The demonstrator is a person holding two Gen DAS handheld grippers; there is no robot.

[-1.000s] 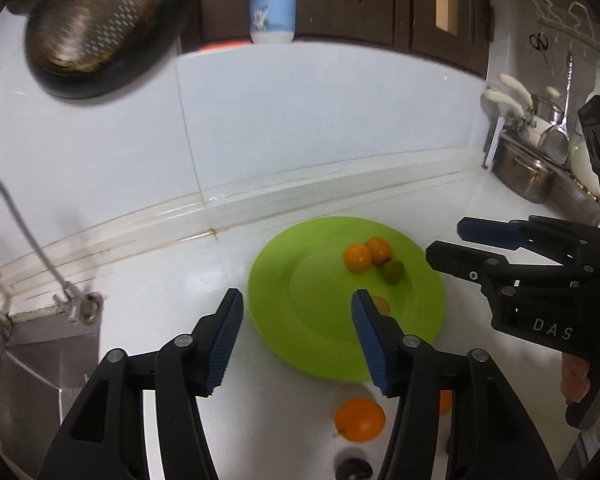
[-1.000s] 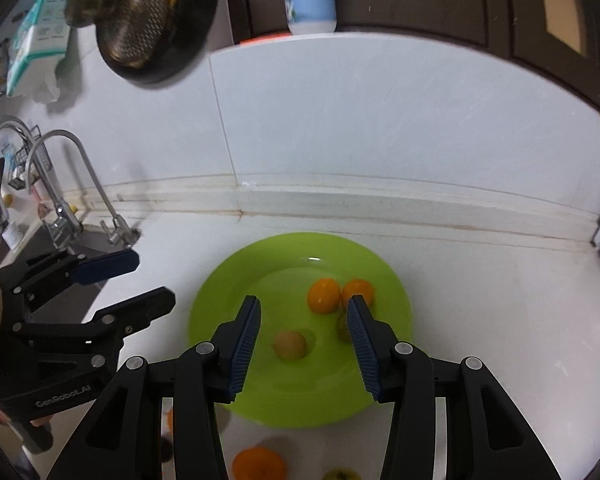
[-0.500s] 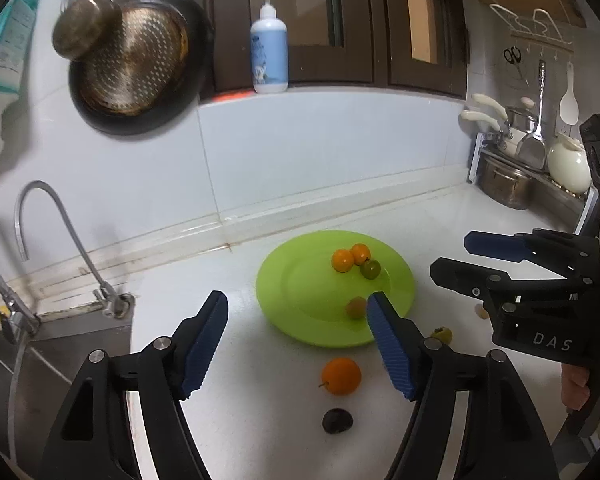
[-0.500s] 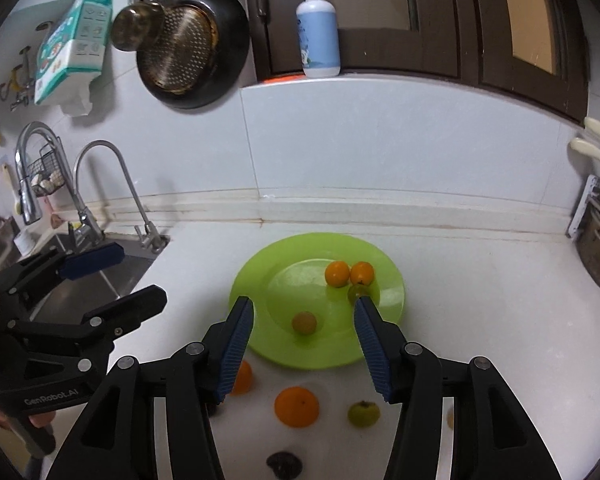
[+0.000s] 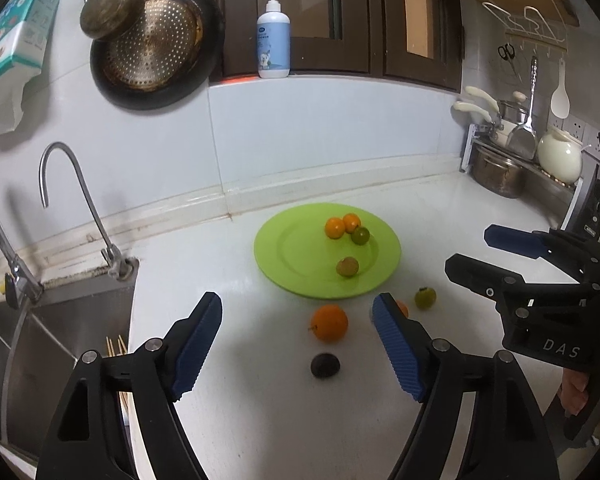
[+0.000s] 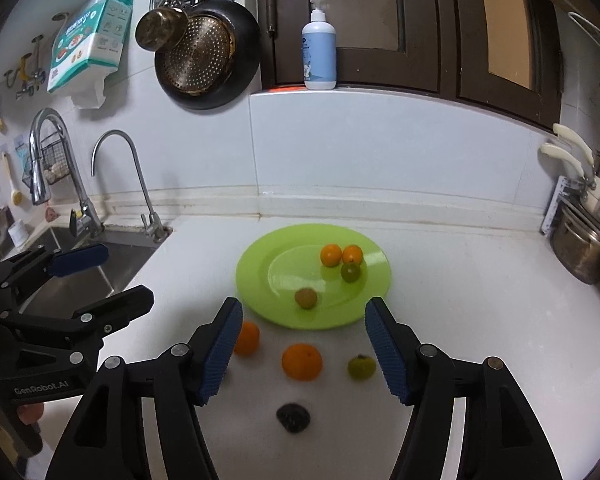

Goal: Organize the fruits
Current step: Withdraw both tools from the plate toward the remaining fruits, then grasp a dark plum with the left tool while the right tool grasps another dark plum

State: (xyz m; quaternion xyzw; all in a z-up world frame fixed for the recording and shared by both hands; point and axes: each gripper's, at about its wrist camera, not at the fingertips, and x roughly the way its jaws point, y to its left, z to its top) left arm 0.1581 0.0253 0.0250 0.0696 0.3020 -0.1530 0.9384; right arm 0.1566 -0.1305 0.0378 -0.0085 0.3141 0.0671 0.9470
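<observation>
A green plate [image 5: 296, 276] [image 6: 260, 276] lies on the white counter with two small oranges [image 5: 334, 227] [image 6: 331, 255], a green fruit [image 5: 360, 235] [image 6: 351, 272] and a brownish fruit [image 5: 347, 267] [image 6: 306, 298] on it. In front of it lie a large orange [image 5: 329, 322] [image 6: 302, 361], a smaller orange [image 6: 247, 337], a green fruit [image 5: 425, 298] [image 6: 361, 366] and a dark fruit [image 5: 325, 365] [image 6: 293, 417]. My left gripper [image 5: 296, 346] is open and empty above them. My right gripper [image 6: 304, 350] is open and empty too.
A steel sink [image 5: 40, 340] [image 6: 84, 276] with taps [image 5: 80, 208] lies to the left. Pots and a rack [image 5: 504, 172] [image 6: 580, 248] stand at the right. A pan [image 6: 208, 60] hangs on the wall, and a soap bottle [image 5: 274, 44] stands on the ledge.
Both grippers have pulled back and up from over the plate. The loose fruits in front of the plate have come into view. Both stayed open.
</observation>
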